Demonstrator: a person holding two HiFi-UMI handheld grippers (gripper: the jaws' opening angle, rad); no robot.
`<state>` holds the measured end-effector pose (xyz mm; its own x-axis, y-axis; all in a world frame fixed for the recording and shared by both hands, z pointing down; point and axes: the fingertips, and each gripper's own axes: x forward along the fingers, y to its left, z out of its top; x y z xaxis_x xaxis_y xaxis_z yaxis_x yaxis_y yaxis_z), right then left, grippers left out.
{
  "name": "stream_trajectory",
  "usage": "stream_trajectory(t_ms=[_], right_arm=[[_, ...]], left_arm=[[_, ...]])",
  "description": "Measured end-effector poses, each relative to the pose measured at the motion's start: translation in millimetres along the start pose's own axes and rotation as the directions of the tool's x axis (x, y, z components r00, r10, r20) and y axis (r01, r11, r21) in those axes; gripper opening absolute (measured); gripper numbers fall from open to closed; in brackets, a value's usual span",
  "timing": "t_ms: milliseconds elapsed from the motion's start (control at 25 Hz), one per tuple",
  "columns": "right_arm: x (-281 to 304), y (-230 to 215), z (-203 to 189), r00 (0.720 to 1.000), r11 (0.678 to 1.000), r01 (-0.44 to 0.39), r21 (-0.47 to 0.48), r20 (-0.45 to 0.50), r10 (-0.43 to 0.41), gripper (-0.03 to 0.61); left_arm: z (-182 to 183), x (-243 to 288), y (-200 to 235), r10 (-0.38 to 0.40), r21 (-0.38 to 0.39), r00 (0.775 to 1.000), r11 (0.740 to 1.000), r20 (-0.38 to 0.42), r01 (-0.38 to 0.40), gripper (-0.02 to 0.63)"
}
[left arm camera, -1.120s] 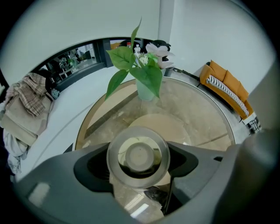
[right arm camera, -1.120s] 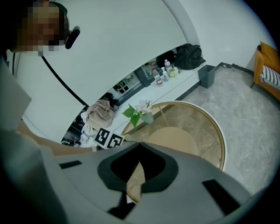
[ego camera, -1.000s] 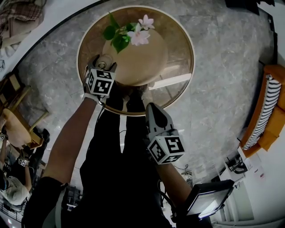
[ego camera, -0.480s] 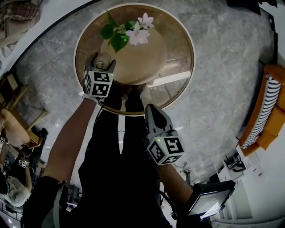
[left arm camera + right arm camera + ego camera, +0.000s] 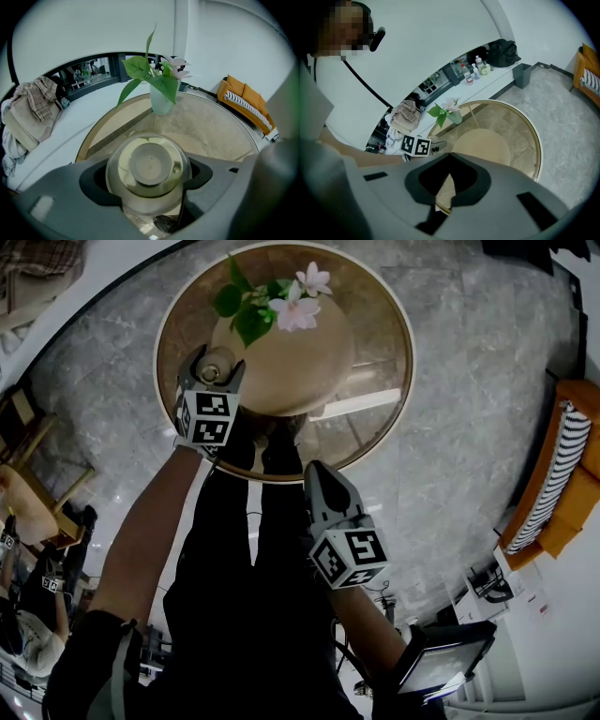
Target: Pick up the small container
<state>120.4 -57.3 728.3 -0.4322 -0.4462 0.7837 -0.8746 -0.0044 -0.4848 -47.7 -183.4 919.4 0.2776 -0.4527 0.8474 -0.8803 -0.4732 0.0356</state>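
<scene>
The small container [image 5: 149,169], a round clear glass jar with a lid, sits between the jaws of my left gripper [image 5: 150,174], which is shut on it. In the head view the small container [image 5: 214,363] and the left gripper [image 5: 214,373] are over the left edge of the round glass table [image 5: 405,326]. Whether the jar rests on the glass or hangs just above it, I cannot tell. My right gripper [image 5: 319,472] hangs lower, off the table's near edge by the person's body. Seen along its jaws, the right gripper [image 5: 450,154] is shut and holds nothing.
A glass vase with green leaves and pink flowers [image 5: 279,306] stands at the table's far side, behind the jar as vase [image 5: 162,100]. The table has a gold rim [image 5: 92,137] and a round beige base beneath. An orange sofa [image 5: 562,474] stands at the right on the marble floor.
The left gripper keeps its hold on the container and has shifted only slightly. The right gripper has barely moved.
</scene>
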Motion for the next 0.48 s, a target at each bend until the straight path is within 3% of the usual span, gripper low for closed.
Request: stream_trajectory(t_ms=[480], right_arm=[[-3.3,5.2,-1.5,1.0,1.0,-0.005,-0.004,0.012,0.005,-0.005]], left_arm=[[8.2,-6.2,0.8,-0.023,0.061,1.0,0.998,-0.003,0.023,0.334]])
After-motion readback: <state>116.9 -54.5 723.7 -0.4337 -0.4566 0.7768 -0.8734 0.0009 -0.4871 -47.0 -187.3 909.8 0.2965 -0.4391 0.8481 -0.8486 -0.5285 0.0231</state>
